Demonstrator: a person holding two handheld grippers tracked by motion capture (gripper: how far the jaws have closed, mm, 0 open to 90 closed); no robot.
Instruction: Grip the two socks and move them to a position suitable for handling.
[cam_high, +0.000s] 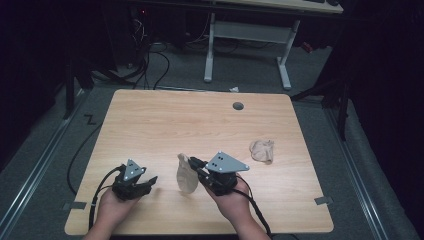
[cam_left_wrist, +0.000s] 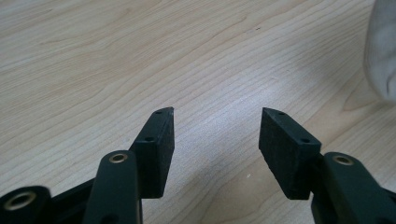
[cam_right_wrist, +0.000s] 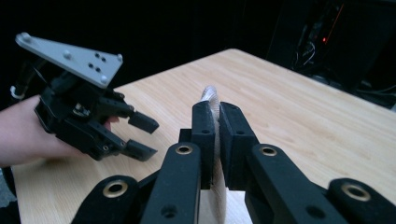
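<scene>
The right gripper (cam_right_wrist: 217, 126) is clamped on a pale beige fabric sock (cam_high: 186, 175), which hangs from the jaws at lower centre of the high view, its lower end at the light wooden table (cam_high: 200, 120). The left gripper (cam_left_wrist: 217, 135), lower left, stands wide open, holding nothing. A second crumpled beige sock (cam_high: 262, 150) lies centre right. No legible writing.

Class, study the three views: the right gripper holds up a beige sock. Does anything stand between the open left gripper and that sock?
Nothing visible does. The left gripper rests open beside the sock, which hangs from the shut right gripper. Between them lies bare table; the second sock lies off to the far side.
</scene>
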